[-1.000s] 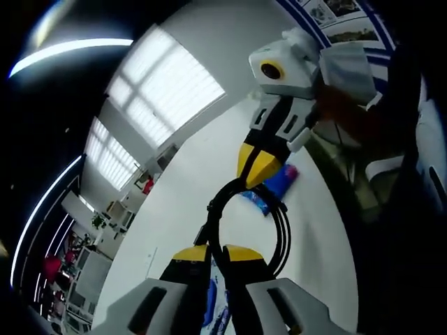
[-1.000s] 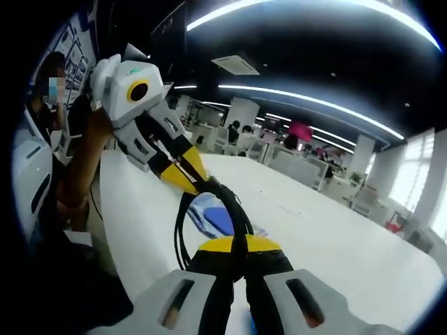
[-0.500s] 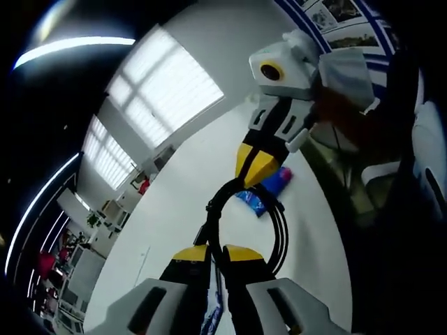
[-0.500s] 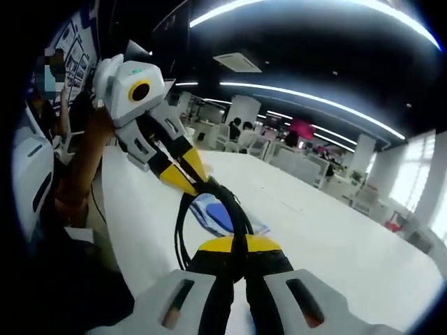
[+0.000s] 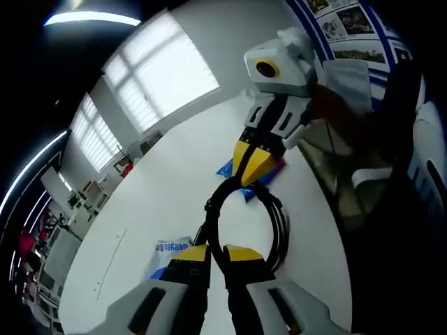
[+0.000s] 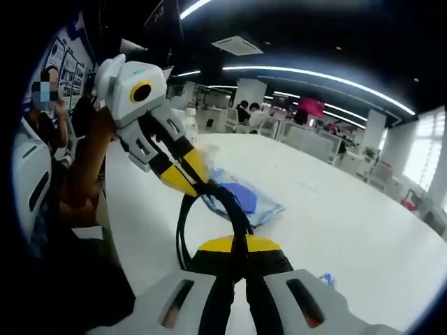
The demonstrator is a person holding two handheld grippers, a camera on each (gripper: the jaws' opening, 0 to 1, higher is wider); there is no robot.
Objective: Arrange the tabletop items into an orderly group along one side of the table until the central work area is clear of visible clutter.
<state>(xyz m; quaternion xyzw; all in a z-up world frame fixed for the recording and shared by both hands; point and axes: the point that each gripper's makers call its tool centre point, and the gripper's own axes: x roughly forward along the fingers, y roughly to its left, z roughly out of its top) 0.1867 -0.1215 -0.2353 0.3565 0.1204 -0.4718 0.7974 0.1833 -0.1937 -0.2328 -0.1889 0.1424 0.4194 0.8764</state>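
cable coil [image 5: 269,223] | pinched by both grippers | probably above table [image 5: 160,209]

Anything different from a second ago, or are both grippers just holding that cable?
No grip change: the left gripper and right gripper stay shut on the black cable, held looped between them above the white table. Both views have tilted, bringing blue packets on the table into fuller sight. Nothing was released.
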